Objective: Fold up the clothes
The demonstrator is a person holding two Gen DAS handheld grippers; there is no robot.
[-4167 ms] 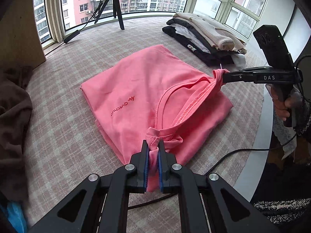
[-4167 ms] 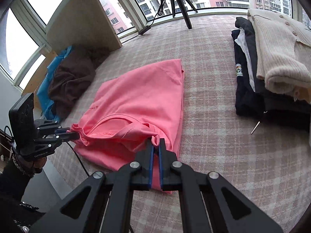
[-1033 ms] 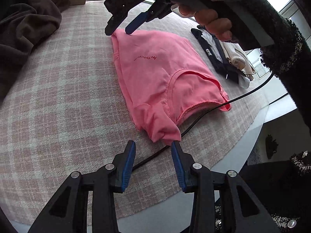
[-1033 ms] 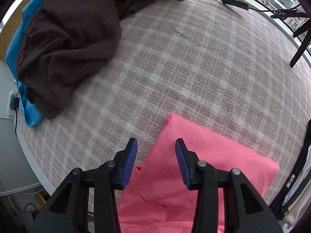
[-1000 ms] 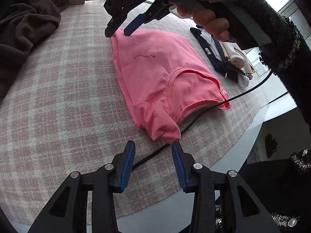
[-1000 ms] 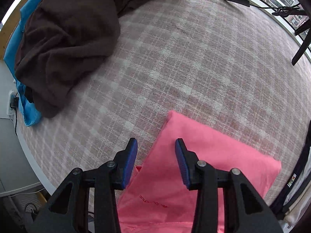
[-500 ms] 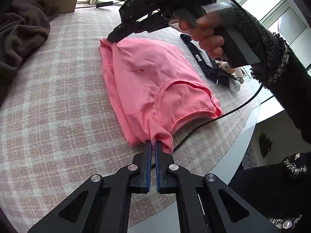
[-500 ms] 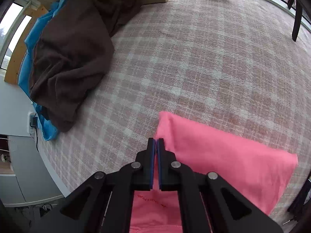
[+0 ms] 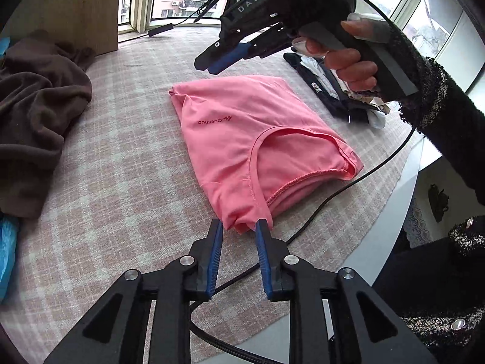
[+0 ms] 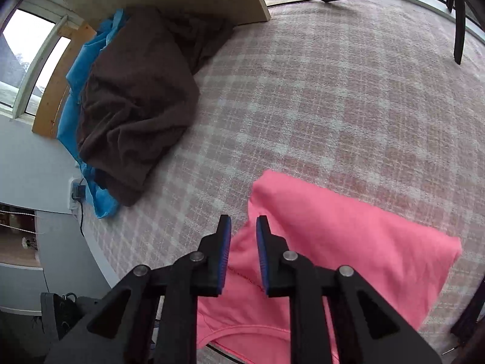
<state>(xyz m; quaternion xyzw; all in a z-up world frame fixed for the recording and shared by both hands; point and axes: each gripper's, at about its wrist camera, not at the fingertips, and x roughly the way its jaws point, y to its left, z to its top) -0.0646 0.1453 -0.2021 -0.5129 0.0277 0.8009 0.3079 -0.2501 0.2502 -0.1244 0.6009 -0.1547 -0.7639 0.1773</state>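
the pink shirt [image 9: 248, 139] lies folded on the tabletop [image 9: 127, 182]. both the left gripper [image 9: 238, 242] and right gripper [image 10: 243, 242] are parted, holding nothing. a careless regrip may pull the layers apart.

pink t-shirt [image 9: 248, 139] lies folded flat on checked cloth, printed logo up, neckline facing the table edge; one shoulder corner bunched. far corner slightly rumpled.
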